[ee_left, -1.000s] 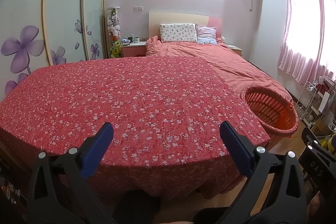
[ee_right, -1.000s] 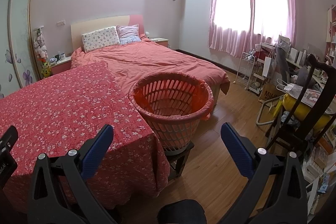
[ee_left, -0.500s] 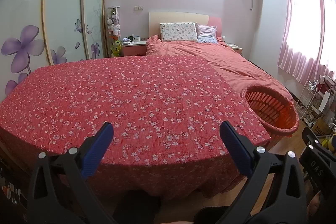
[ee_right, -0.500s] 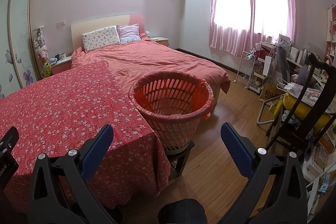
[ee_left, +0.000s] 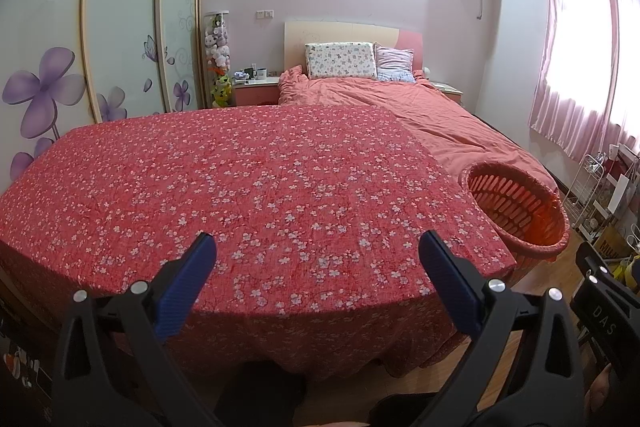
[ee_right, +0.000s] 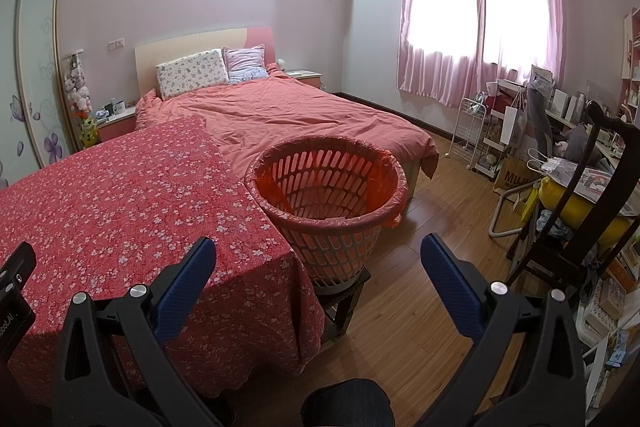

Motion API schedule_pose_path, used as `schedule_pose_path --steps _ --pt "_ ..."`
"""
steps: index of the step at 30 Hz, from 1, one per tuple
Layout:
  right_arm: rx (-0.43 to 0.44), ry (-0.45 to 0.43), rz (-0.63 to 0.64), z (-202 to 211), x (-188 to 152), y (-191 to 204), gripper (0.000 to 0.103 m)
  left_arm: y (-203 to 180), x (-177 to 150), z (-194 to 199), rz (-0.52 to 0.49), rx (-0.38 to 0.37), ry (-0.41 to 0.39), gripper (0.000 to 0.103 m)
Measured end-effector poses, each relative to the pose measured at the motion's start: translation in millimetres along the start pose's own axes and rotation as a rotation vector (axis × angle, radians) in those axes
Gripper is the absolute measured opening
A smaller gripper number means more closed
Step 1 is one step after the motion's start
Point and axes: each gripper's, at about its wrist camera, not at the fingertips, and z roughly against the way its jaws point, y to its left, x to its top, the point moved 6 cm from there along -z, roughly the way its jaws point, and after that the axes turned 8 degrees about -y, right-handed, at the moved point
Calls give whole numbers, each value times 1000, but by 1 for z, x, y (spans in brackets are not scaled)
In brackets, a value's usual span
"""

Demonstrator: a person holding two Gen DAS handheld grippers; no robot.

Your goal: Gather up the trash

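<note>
Beside a pink bed (ee_right: pixel 304 115), floral red tablecloth (ee_left: pixel 248 195), lined basket (ee_right: pixel 326 187), both grippers (ee_left: pixel 316 267) (ee_right: pixel 318 267) spread wide, empty-handed

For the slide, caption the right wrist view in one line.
Open right gripper faces an orange-lined basket beside the floral-covered table, bed behind.

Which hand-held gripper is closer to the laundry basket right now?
Right. The right hand-held gripper points almost straight at the basket; the left hand-held gripper faces the flowered tablecloth, basket off to its right.
</note>
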Motion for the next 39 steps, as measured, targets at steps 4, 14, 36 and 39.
schedule_pose_path --steps 4,14,36,39 --pt "0 1 -1 0 0 0 101 0 0 0 0 -1 0 99" --pt "0 1 -1 0 1 -1 101 1 0 0 -1 0 0 99" --pt "0 2 -2 0 1 -1 101 2 -2 2 3 2 1 99" --pt "0 3 -2 0 1 -1 101 2 -2 2 2 1 1 99"
